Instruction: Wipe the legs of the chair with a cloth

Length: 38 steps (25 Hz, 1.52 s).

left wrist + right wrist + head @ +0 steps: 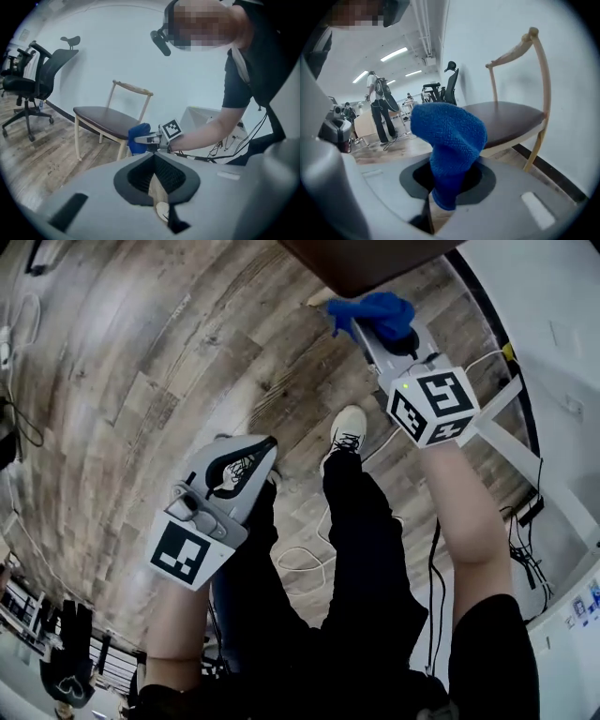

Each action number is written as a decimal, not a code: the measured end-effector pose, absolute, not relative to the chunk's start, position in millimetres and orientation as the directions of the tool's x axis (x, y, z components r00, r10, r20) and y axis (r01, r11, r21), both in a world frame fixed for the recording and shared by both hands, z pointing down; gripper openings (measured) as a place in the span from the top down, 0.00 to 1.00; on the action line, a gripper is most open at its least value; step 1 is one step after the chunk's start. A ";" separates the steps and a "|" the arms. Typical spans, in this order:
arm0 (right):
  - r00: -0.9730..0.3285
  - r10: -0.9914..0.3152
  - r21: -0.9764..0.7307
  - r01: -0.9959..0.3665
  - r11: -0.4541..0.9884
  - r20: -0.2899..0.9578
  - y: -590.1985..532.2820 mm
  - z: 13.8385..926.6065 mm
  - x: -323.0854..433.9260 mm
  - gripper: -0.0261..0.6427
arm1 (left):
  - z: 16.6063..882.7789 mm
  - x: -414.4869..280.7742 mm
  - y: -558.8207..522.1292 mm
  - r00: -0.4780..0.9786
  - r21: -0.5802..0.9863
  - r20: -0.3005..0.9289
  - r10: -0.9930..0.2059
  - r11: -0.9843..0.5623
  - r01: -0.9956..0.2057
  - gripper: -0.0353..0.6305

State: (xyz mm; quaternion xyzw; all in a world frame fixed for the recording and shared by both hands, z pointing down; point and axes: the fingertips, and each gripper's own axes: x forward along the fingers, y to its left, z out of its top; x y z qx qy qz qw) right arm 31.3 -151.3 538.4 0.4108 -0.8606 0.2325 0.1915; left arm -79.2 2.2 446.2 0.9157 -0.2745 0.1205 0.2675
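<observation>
My right gripper (pixel 367 327) is shut on a blue cloth (pixel 373 309), which bunches up out of its jaws (pixel 447 140). It is held up by the front edge of the chair's dark brown seat (pixel 366 259), close to a pale wooden leg (pixel 319 298). In the left gripper view the chair (pixel 101 116) stands against the white wall, with the cloth (pixel 139 138) beside its front right leg (pixel 122 151). My left gripper (pixel 265 444) hangs low over the floor, away from the chair, shut with nothing in it.
The person's legs and a white shoe (pixel 347 427) are below me on the wood floor. A white desk frame (pixel 511 442) and cables (pixel 525 549) lie to the right. A black office chair (pixel 28 84) stands left of the chair. Another person (pixel 379 110) stands far off.
</observation>
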 end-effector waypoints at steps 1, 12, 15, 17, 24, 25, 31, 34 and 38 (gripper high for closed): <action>-0.587 -0.620 -0.252 -0.800 0.545 0.521 -144.6 520.3 32.5 0.83 | 430.9 -78.4 7.8 0.825 0.430 0.379 -0.418 -0.710 -0.557 0.95; -0.570 -0.658 -0.362 -0.821 0.441 0.492 -86.4 273.5 49.8 0.83 | 237.0 -107.6 16.2 0.836 0.669 0.291 -0.465 -0.526 -0.525 0.95; -0.597 -0.646 -0.376 -0.802 0.464 0.476 -66.4 201.0 38.6 0.83 | 171.5 -115.2 8.1 0.843 0.703 0.229 -0.486 -0.517 -0.489 0.95; -0.621 -0.642 -0.398 -0.783 0.479 0.449 -57.5 158.9 24.0 0.83 | 135.8 -121.7 6.4 0.856 0.683 0.221 -0.468 -0.552 -0.478 0.95; -0.700 -0.654 -0.527 -0.686 0.502 0.287 -33.3 39.5 -33.5 0.83 | 48.0 -141.4 15.9 0.904 0.617 0.207 -0.374 -0.668 -0.417 0.95; -0.706 -0.652 -0.528 -0.679 0.510 0.277 -27.6 28.7 -38.7 0.83 | 39.8 -141.8 18.3 0.906 0.622 0.206 -0.370 -0.665 -0.413 0.95; -0.720 -0.639 -0.538 -0.664 0.519 0.272 21.6 -11.1 -62.4 0.83 | -1.6 -138.2 50.4 0.939 0.691 0.162 -0.302 -0.644 -0.327 0.95; -0.704 -0.653 -0.541 -0.678 0.499 0.280 49.7 -17.6 -66.0 0.83 | -17.2 -133.4 73.5 0.961 0.708 0.129 -0.243 -0.657 -0.261 0.95; -0.684 -0.678 -0.603 -0.668 0.436 0.269 87.2 -20.3 -65.6 0.83 | -19.7 -129.8 99.9 0.978 0.733 0.099 -0.185 -0.651 -0.198 0.95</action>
